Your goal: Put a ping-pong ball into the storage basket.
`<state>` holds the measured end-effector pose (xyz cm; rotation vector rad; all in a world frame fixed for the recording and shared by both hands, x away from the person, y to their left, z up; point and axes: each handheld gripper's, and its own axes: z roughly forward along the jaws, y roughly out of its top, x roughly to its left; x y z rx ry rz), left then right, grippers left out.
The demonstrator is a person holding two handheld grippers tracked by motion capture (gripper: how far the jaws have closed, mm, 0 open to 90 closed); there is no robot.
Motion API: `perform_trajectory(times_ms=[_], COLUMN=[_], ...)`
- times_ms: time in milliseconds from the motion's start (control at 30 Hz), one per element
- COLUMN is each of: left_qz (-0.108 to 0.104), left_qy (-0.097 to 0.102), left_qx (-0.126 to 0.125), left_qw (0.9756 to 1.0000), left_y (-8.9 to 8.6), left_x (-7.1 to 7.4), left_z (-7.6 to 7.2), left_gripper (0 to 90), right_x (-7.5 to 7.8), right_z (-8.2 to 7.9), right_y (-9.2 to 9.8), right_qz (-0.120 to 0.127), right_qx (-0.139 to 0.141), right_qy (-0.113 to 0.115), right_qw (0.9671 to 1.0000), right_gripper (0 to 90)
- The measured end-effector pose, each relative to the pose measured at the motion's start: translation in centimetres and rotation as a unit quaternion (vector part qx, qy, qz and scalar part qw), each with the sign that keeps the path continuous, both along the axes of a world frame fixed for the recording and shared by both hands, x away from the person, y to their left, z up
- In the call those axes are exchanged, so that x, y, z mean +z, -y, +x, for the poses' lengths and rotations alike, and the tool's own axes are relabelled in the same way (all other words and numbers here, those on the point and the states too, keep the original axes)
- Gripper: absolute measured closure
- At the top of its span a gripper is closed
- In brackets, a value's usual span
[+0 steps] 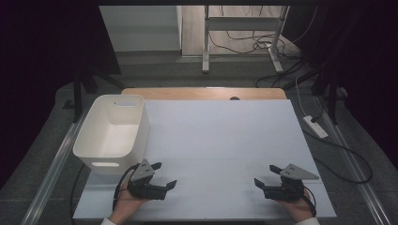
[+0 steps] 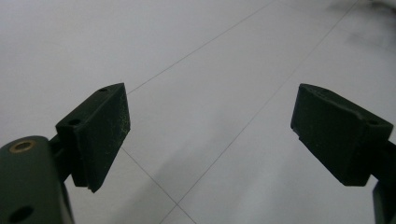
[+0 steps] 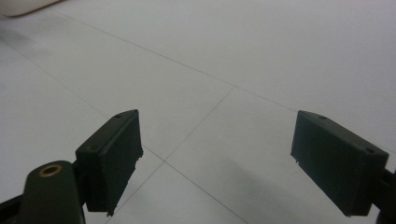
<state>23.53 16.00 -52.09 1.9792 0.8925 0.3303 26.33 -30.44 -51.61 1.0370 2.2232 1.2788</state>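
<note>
1. The left gripper (image 1: pixel 163 175) sits low over the tabletop near its front edge, left of the middle, held in the person's left hand (image 1: pixel 126 202). Its jaws stand spread wide with nothing between them; the left gripper view (image 2: pixel 210 140) shows bare white surface in the gap.
2. The right gripper (image 1: pixel 265 175) hangs near the front right corner, in the right hand (image 1: pixel 296 209), jaws likewise wide apart and empty, as the right gripper view (image 3: pixel 217 158) confirms.
3. The two grippers are well apart, tips turned inward toward each other.
4. A white plastic bin (image 1: pixel 96 147) with cut-out handles stands at the left edge of the tabletop, just beyond the left gripper, nothing visible inside it.
5. The white tabletop (image 1: pixel 220 136) shows faint seam lines; a wooden edge strip (image 1: pixel 202 93) runs along its far side.
</note>
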Motion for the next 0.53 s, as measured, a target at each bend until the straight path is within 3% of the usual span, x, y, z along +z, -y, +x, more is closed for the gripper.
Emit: perform_trajectory(times_ms=[533], left_qz=[-0.012], left_qy=[-0.002], left_qx=[0.003], left_qw=[0.9999], left_y=[-0.41], left_x=[0.12], left_z=[0.10], left_gripper=[12.7], right_x=[-0.04], right_z=[-0.23], right_y=[0.25], right_qz=[-0.001], right_qx=[0.001], right_qy=[-0.001], right_qw=[1.0000], right_gripper=[16.0])
